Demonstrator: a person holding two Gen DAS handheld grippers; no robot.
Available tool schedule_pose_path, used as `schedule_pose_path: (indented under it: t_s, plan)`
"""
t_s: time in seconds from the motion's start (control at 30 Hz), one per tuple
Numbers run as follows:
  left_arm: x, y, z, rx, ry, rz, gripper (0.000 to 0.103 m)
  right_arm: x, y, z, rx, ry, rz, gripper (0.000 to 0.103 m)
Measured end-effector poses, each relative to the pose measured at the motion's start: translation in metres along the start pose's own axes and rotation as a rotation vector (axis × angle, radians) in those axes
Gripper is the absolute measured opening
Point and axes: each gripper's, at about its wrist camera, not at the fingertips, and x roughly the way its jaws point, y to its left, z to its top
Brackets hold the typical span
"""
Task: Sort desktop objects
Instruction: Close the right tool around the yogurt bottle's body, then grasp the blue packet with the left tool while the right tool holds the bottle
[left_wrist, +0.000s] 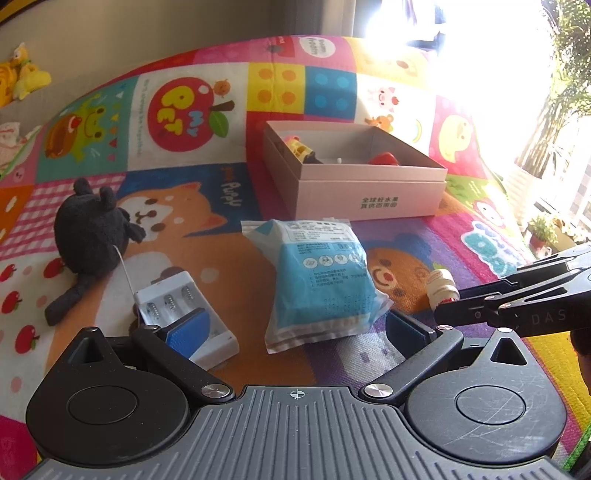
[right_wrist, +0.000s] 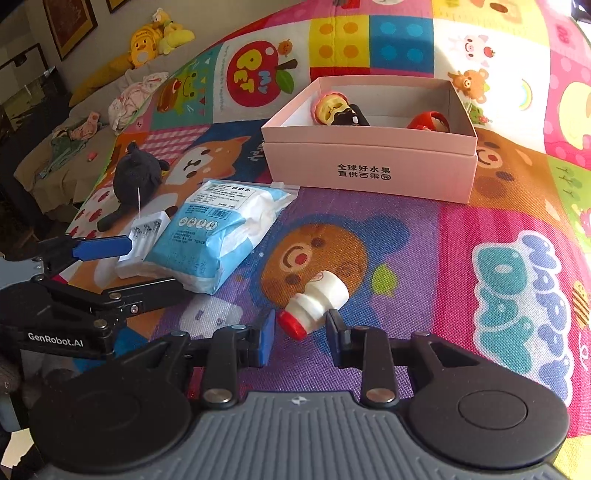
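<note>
Right wrist view, left to right: the left gripper spread wide around a blue-and-white packet, a small white bottle lying on the mat between the right gripper's narrow, non-touching fingers, pink box behind.

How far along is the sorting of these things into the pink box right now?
Done: two toys, one yellow and one red, already lie in the pink box. In hand: nothing held; the right gripper is open around the small white bottle, lying on the mat. Left: the bottle, blue packet, battery holder and black plush, with the left gripper open.
</note>
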Motion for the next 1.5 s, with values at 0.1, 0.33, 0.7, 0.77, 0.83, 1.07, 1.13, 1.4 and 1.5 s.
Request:
schedule_pose_path:
  t_s: [0.1, 0.33, 0.7, 0.77, 0.83, 1.07, 1.13, 1.4, 1.5]
  plan:
    - [0.001, 0.001, -0.001, -0.001, 0.005, 0.0, 0.103, -0.001, 0.002, -0.002, -0.023, -0.005, -0.007, 0.039]
    - [0.002, 0.003, -0.002, -0.01, 0.007, 0.004, 0.103, -0.003, 0.007, -0.007, -0.052, 0.002, 0.04, 0.04]
    - [0.001, 0.016, 0.0, -0.046, 0.002, 0.048, 0.103, -0.011, 0.014, -0.006, -0.128, -0.08, -0.027, 0.062]
    - [0.001, 0.015, -0.001, -0.045, 0.005, 0.042, 0.103, -0.006, 0.009, -0.008, -0.114, -0.067, -0.031, 0.062]
    - [0.002, 0.013, -0.002, -0.041, 0.008, 0.037, 0.103, -0.003, 0.009, -0.01, -0.127, -0.065, -0.039, 0.062]
    - [0.002, 0.011, -0.002, -0.036, 0.011, 0.034, 0.103, 0.007, 0.01, -0.015, -0.201, -0.093, -0.093, 0.062]
    - [0.002, 0.011, -0.002, -0.035, 0.011, 0.033, 0.103, 0.01, 0.006, -0.014, -0.195, -0.091, -0.101, 0.062]
    - [0.004, 0.009, -0.003, -0.031, 0.017, 0.024, 0.103, 0.007, -0.002, -0.013, -0.179, -0.116, -0.143, 0.043]
    - [0.004, 0.006, -0.002, -0.029, 0.017, 0.015, 0.103, 0.005, -0.013, -0.013, -0.141, -0.117, -0.173, 0.043]
